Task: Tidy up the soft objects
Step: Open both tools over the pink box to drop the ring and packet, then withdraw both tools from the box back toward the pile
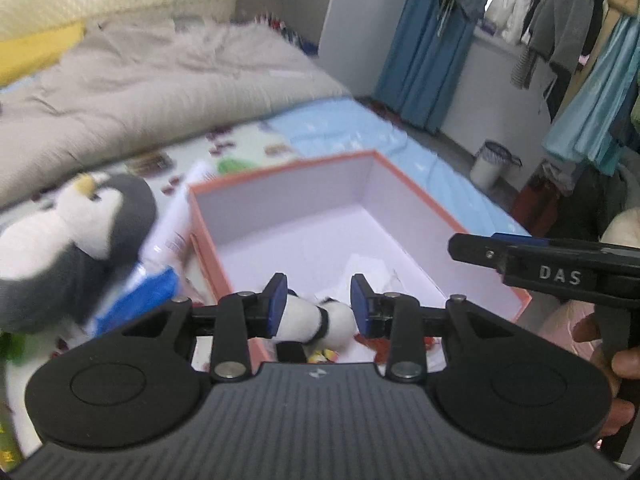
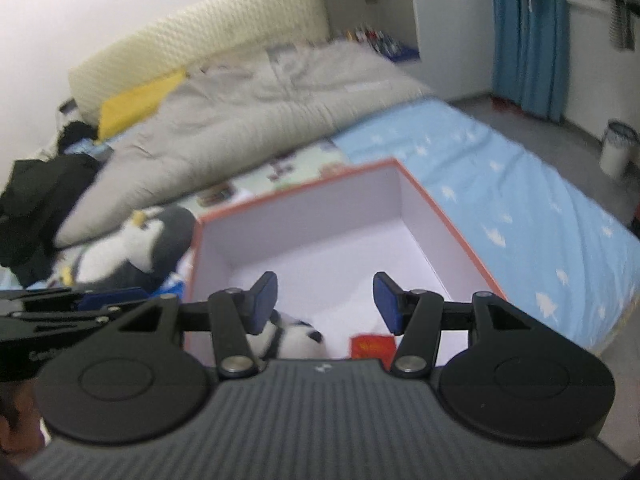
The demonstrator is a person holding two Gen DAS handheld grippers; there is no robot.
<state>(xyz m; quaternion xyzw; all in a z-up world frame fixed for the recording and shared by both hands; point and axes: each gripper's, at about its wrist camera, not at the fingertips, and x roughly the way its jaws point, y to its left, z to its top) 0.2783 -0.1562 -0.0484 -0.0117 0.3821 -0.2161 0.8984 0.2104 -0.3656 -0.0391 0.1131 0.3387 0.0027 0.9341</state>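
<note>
On a bed (image 2: 500,184) spread with a pale blue sheet, two hand-held grippers hang over an open pink-rimmed box (image 1: 404,184), the bin for the soft things being tidied. The left gripper (image 1: 318,304) has its fingers apart around a small black-and-white plush toy (image 1: 316,318) lying in the near corner of the box; the blue pads do not seem to press it, which suggests the toy has been let go there. The right gripper (image 2: 326,304) waits empty, fingers apart, over the same corner, above a small red packet (image 2: 372,346). A grey-and-white penguin plush (image 1: 60,240) lies outside, just beside the box's left wall with some plastic-wrapped packs (image 1: 168,236), likely next to go in
</note>
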